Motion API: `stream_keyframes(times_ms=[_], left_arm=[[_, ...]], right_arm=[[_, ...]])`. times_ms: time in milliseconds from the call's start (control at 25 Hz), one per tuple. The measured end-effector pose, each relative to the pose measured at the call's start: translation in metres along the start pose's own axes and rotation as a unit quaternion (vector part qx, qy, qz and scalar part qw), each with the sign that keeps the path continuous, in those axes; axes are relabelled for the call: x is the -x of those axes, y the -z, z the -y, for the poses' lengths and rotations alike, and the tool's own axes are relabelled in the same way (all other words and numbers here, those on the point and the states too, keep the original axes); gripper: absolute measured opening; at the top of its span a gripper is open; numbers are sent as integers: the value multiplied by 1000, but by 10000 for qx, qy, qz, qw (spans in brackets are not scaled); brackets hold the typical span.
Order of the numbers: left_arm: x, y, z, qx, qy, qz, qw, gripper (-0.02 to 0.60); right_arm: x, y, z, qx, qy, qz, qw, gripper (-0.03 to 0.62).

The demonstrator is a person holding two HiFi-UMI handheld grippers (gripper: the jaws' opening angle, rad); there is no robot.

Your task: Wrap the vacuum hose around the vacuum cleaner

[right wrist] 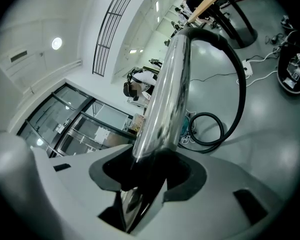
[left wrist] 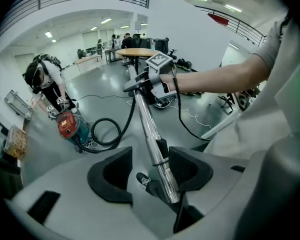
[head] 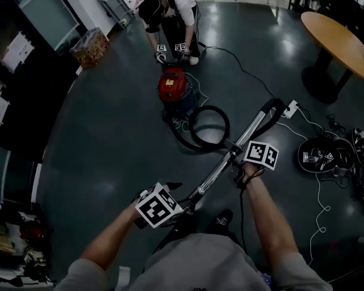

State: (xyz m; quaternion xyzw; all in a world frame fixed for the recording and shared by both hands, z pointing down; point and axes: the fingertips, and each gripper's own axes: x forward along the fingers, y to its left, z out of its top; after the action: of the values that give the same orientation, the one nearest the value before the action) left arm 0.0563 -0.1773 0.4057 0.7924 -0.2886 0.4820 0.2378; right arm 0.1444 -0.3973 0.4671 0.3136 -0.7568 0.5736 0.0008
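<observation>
The left gripper had its jaws spread, with the metal wand running loose between them. Ahead, the vacuum hose lay in one slack loop on the floor beside the vacuum cleaner. None of it was wound on, so the wrapping looked hardly begun. The right gripper pinched the wand higher up.
</observation>
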Motion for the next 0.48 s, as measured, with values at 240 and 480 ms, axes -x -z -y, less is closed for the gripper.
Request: stream_keyframes(times_ms=[240,480], left_arm=[[8,-7,36,-393,807,-263,9956,236],[8,-28,23,-569,665,-129,9961,236]], right_arm=[[16,-17,23,11,87,78,9999,181],[22,-23,43,375,247,-274,9986,181]])
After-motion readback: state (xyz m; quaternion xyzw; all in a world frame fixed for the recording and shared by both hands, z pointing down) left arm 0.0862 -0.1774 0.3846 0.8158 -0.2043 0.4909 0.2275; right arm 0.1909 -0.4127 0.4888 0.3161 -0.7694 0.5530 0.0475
